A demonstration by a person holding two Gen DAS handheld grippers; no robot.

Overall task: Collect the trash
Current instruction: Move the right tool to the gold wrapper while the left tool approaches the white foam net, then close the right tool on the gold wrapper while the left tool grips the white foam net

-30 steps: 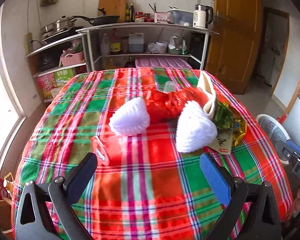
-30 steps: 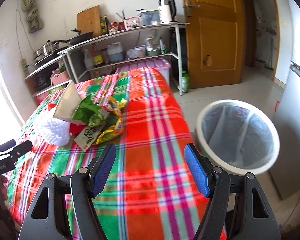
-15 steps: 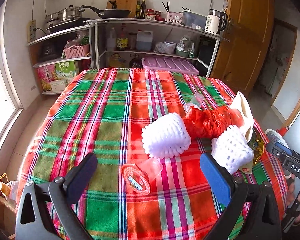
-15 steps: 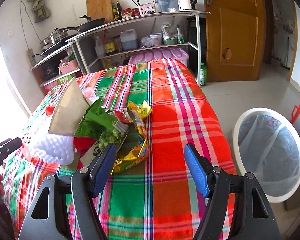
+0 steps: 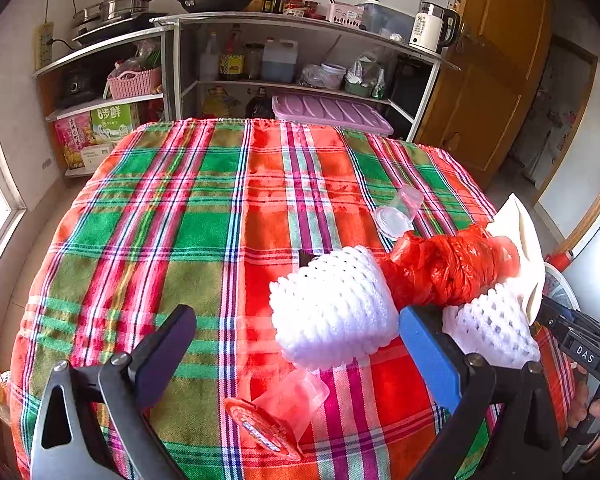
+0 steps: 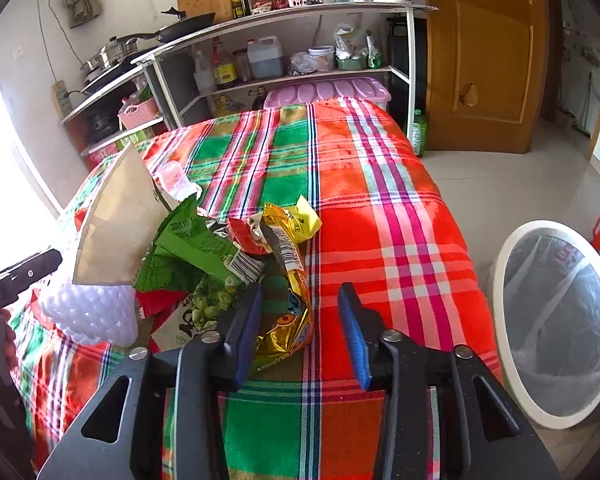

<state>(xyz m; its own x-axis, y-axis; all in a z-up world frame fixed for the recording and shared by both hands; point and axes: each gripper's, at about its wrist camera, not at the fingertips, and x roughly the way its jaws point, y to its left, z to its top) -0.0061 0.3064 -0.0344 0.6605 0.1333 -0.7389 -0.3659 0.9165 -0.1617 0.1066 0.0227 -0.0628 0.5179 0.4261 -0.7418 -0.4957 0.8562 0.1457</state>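
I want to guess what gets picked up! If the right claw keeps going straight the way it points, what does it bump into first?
Most likely the gold snack wrapper. It already lies partly between the closing fingers of the right claw, nearer the left one, though nothing looks pinched yet. Depth is hard to judge here.

A table under a red-and-green plaid cloth (image 5: 204,216) stands before a white wall. Metal shelving (image 6: 284,16) along that wall carries cookware, bottles and a kettle (image 5: 430,30). A wooden door (image 6: 484,52) stands right of the shelving. Daylight enters from a window at left. The floor (image 6: 512,176) is pale tile.
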